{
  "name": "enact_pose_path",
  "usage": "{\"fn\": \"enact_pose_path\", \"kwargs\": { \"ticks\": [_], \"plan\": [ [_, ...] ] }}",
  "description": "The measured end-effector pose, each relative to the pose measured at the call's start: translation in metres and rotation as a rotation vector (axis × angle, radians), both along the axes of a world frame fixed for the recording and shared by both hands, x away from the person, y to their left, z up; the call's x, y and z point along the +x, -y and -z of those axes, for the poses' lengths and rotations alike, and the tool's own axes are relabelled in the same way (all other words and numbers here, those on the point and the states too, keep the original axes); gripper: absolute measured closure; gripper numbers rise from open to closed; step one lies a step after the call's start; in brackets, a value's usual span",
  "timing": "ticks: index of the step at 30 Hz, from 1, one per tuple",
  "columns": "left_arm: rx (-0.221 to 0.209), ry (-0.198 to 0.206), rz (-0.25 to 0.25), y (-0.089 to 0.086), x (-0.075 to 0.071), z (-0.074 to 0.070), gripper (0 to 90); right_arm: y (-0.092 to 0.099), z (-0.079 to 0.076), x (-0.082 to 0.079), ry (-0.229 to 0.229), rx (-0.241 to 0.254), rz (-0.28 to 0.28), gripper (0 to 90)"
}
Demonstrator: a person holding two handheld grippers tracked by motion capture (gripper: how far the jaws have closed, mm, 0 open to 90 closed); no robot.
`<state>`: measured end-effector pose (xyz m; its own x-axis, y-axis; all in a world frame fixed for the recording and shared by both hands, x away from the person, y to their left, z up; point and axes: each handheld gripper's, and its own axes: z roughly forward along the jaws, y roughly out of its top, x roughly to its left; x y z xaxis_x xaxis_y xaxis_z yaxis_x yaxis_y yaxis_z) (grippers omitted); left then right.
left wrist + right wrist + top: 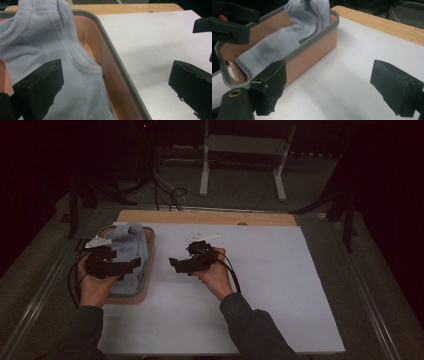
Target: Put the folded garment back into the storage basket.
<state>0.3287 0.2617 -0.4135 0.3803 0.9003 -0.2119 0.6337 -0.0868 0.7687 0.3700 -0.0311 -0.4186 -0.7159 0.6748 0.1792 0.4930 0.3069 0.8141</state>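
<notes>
1. Resting in the tray (149, 265), the garment (131, 247) lies lengthwise, its far end heaped against the tray's far rim and partly draped over it. A pale blue knit with ribbed bands, it fills most of the tray floor in the left gripper view.

2. The tray sits at the left edge of the white sheet (280, 285) that covers the worktop (210, 216), within reach of the left hand (92, 287) and clear of the open working area to its right.

3. The left gripper (131, 264) hangs over the near end of the tray. Its fingers (40, 88) stand wide apart with nothing between the pads; one finger is over the garment, the other over the sheet outside the rim. Judged from this, the garment is released and lies free.

4. The right gripper (175, 265) is held over the sheet just right of the tray, pointing toward it. Its fingers (270, 82) are also spread wide and hold nothing; the tray's side wall shows beyond them.

5. Both grippers stand apart from the garment, so its weight rests on the tray alone. The draped far end is the part most likely to slide out.
</notes>
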Motion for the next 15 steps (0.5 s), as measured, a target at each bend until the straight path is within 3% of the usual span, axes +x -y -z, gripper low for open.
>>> {"fn": "enact_pose_path", "kwargs": {
  "ticks": [5,15],
  "plan": [
    [0.010,0.007,0.008,0.000,-0.009,0.004,0.6,0.012,0.002,-0.002,0.011,-0.004,0.000,13.7],
    [0.040,0.107,-0.003,0.003,-0.030,0.010,0.6,0.033,0.000,-0.008,0.040,0.005,0.009,13.5]
  ]
}}
